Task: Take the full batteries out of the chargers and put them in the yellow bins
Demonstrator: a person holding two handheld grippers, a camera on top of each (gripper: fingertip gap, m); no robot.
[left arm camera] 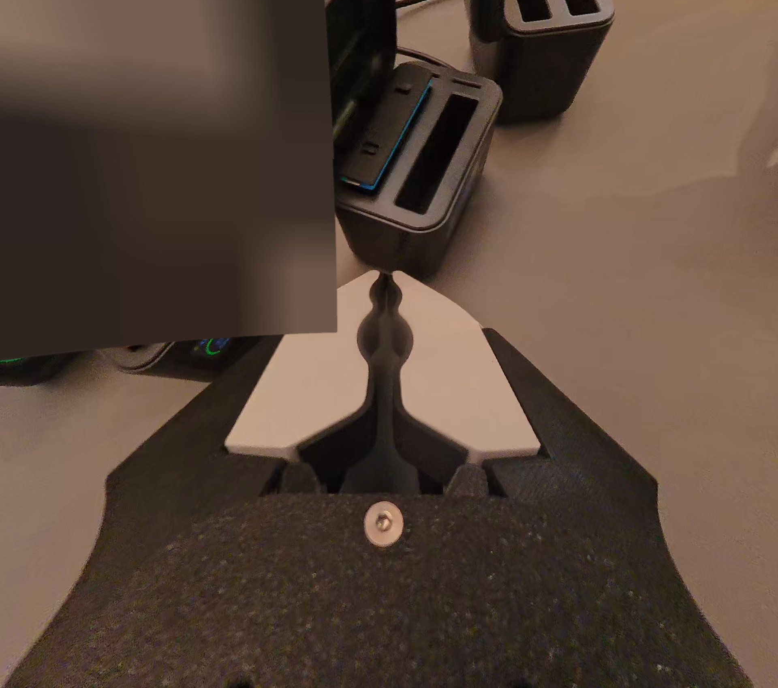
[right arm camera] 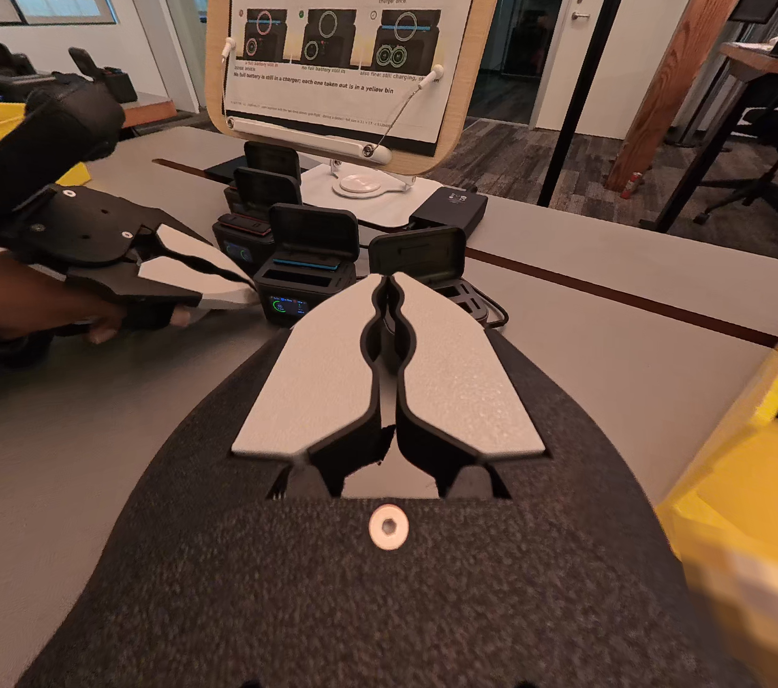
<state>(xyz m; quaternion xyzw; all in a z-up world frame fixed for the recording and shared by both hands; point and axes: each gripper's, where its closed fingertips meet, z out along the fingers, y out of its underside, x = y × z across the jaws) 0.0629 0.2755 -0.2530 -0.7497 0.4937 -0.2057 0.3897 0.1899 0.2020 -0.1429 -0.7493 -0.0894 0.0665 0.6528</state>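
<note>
My left gripper (left arm camera: pixel 386 277) is shut with nothing between its pads, close to the front corner of a black charger (left arm camera: pixel 425 221). The charger's lid is open; a blue-edged battery (left arm camera: pixel 389 133) stands in one slot and the other slot (left arm camera: pixel 438 149) is bare. The right wrist view shows the same charger (right arm camera: pixel 303 284) with a lit display (right arm camera: pixel 288 306), and the left gripper (right arm camera: pixel 248 288) shut beside it. My right gripper (right arm camera: pixel 387 280) is shut on nothing, in front of another open charger (right arm camera: pixel 421 255) with bare slots. A charger (right arm camera: pixel 240 238) farther left holds a red-edged battery (right arm camera: pixel 242 223).
A yellow bin (right arm camera: pixel 736 499) stands at my right, another yellow bin (right arm camera: pixel 8 120) at far left. A board with an instruction sheet (right arm camera: pixel 358 36) and a black power brick (right arm camera: pixel 450 204) stand behind the chargers. Cables (right arm camera: pixel 492 314) run over the grey table (right arm camera: pixel 589 331). The gap from one gripper's tips to the other's is roughly 20 centimetres.
</note>
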